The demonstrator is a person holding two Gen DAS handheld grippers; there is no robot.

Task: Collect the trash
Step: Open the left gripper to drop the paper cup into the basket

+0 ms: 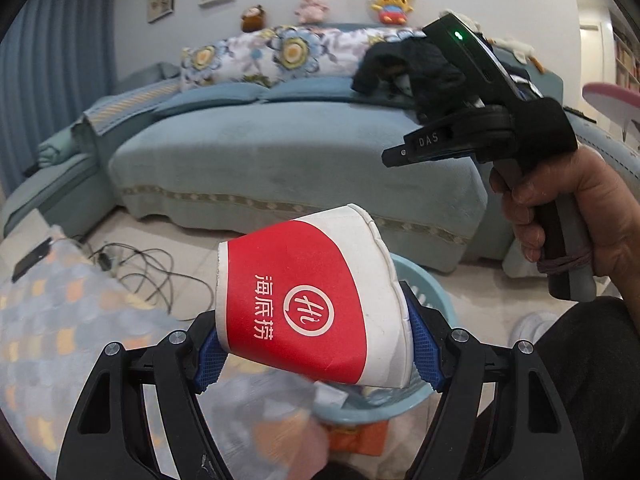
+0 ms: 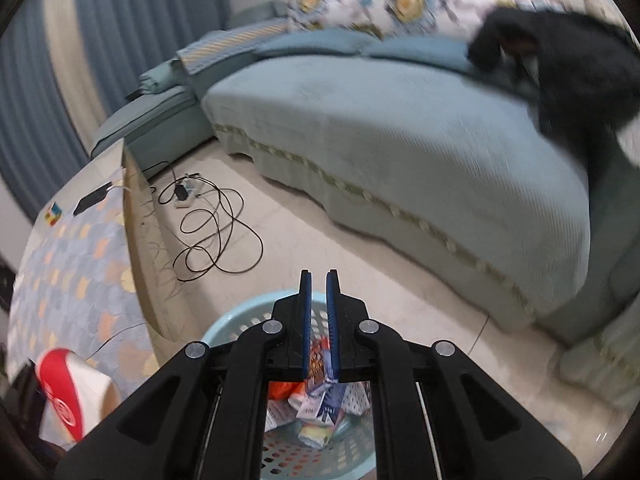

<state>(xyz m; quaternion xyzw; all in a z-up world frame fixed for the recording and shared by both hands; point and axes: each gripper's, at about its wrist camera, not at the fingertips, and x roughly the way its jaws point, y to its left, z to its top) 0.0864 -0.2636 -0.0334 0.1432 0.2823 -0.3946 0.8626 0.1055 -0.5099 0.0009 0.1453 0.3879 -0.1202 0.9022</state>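
My left gripper is shut on a red and white paper cup, held on its side just above the rim of a light blue trash basket. The cup also shows in the right wrist view at the lower left. My right gripper is shut and empty, above the same basket, which holds several wrappers and cartons. In the left wrist view the right gripper is held up at the right, in front of the sofa.
A blue sofa with a black garment fills the back. A table with a patterned cloth stands at the left, a phone on it. Black cables and a power strip lie on the floor.
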